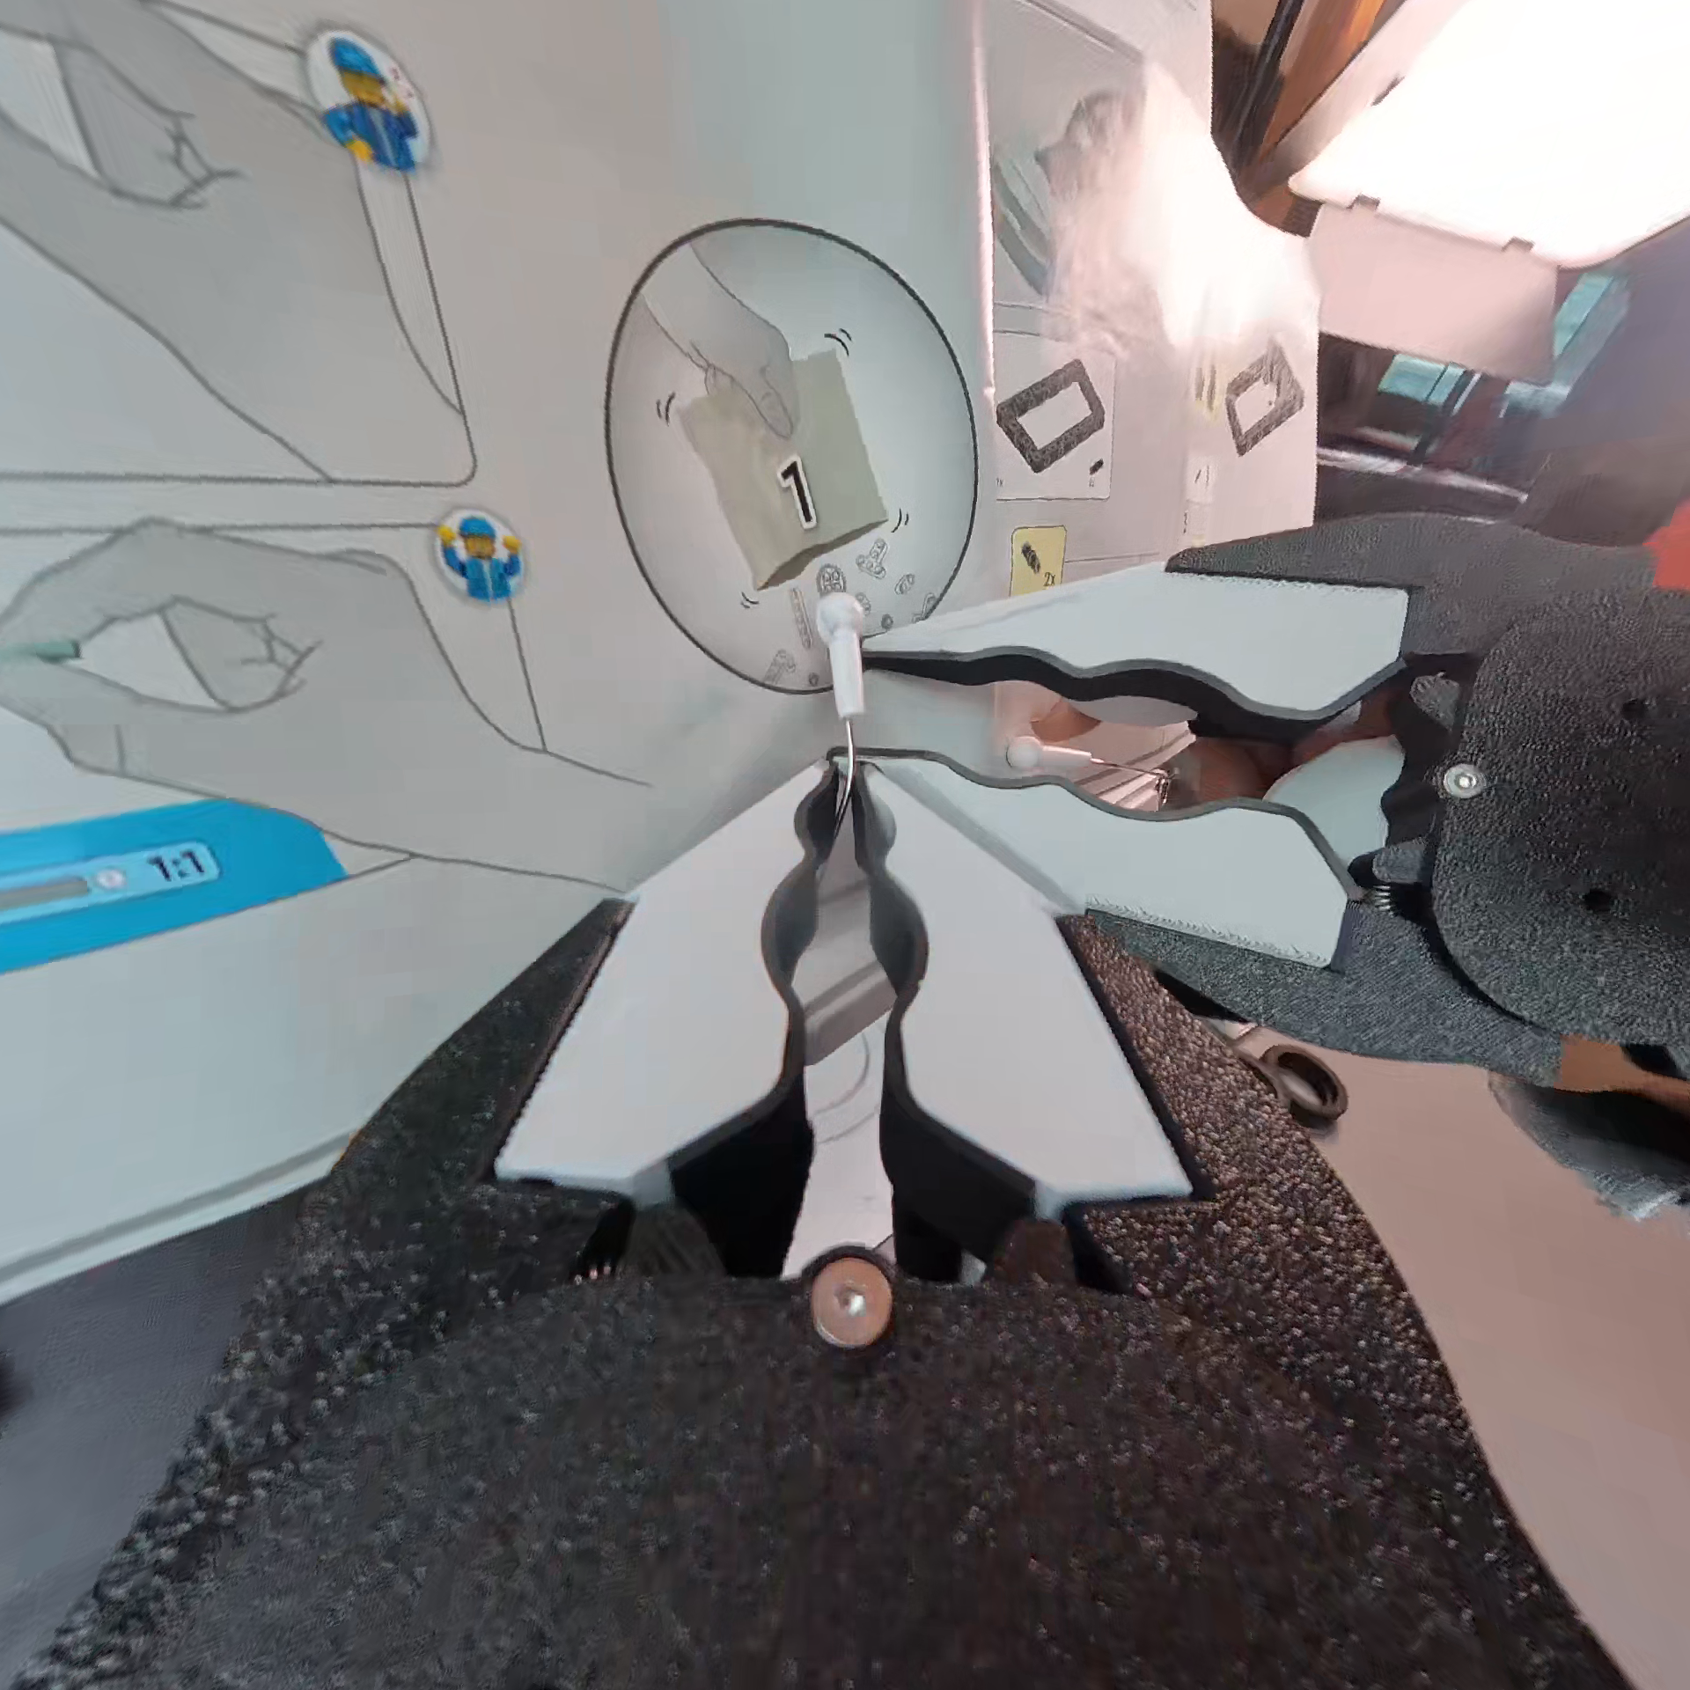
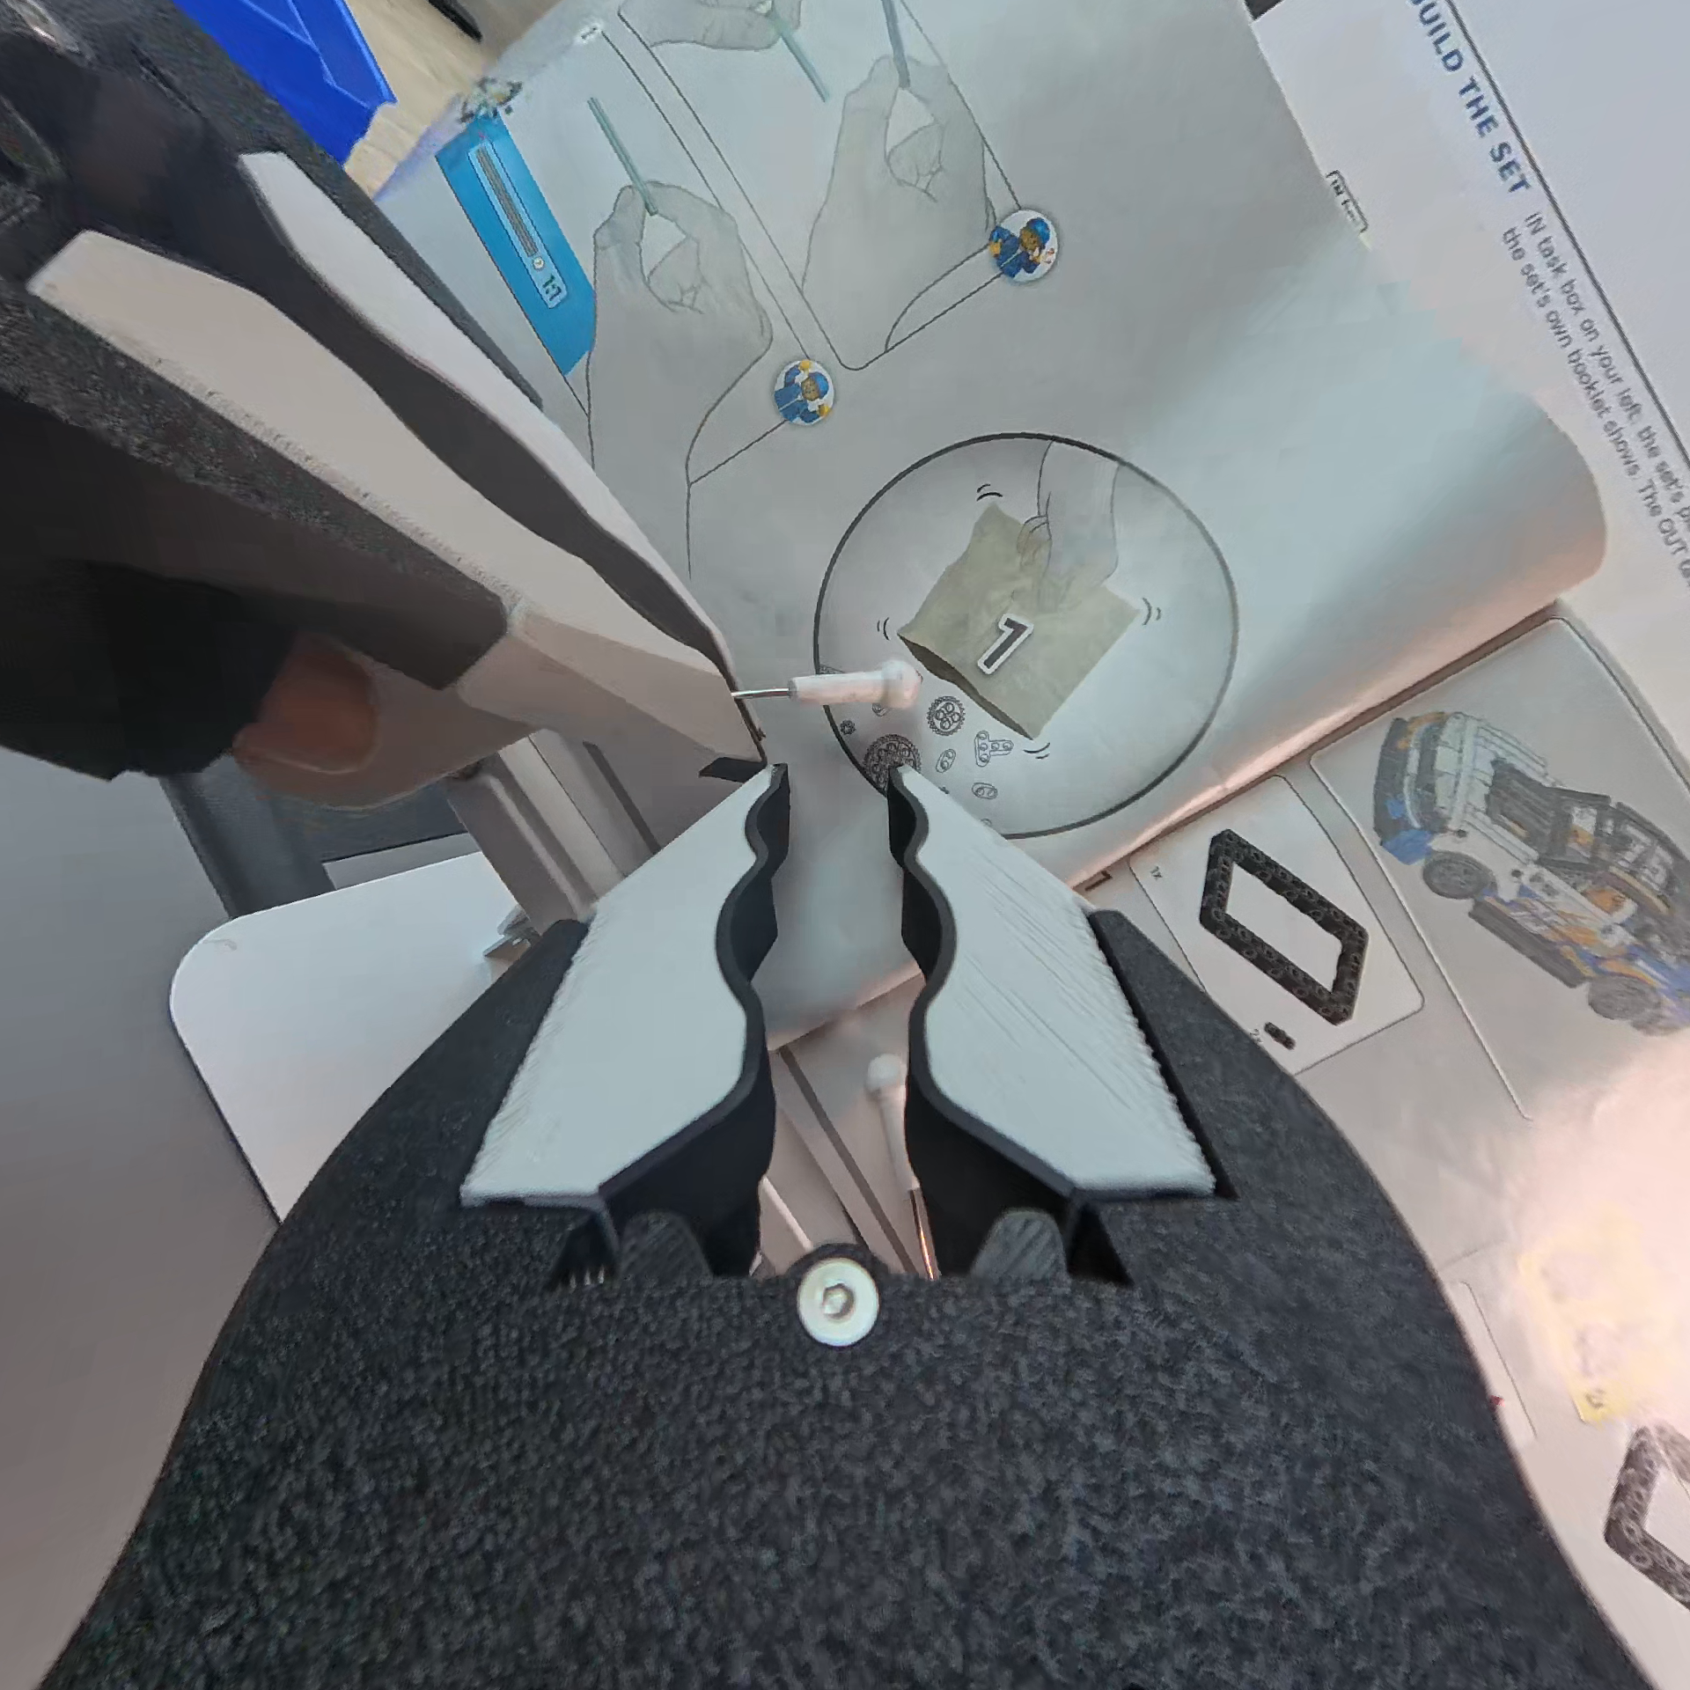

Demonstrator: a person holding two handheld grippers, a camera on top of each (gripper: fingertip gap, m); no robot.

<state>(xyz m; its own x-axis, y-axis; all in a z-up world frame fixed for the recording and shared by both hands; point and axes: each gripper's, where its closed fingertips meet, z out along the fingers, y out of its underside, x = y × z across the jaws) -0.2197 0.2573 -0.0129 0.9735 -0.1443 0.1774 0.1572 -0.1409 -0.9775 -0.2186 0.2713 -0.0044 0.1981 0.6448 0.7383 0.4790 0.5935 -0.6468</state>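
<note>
An open instruction booklet [image 1: 366,366] leans upright, with line drawings and a circled picture on the page. My left gripper [image 1: 846,777] is shut on the thin metal wire of a white-capped page-holder pin [image 1: 841,640] that lies across the page. My right gripper [image 2: 832,777] is open, its tips close to the left gripper's tips and just below the pin [image 2: 850,688]. It reaches in from the right in the left wrist view [image 1: 855,704]. The left gripper [image 2: 741,732] comes in from the upper left in the right wrist view. The booklet [image 2: 1189,366] fills that view.
A second white-capped pin [image 2: 885,1079] lies low on the stand between my right fingers, also seen in the left wrist view [image 1: 1033,754]. A white rounded plate [image 2: 320,988] sits lower left. A blue bin [image 2: 293,64] stands behind. A printed sheet [image 2: 1555,183] lies beside the booklet.
</note>
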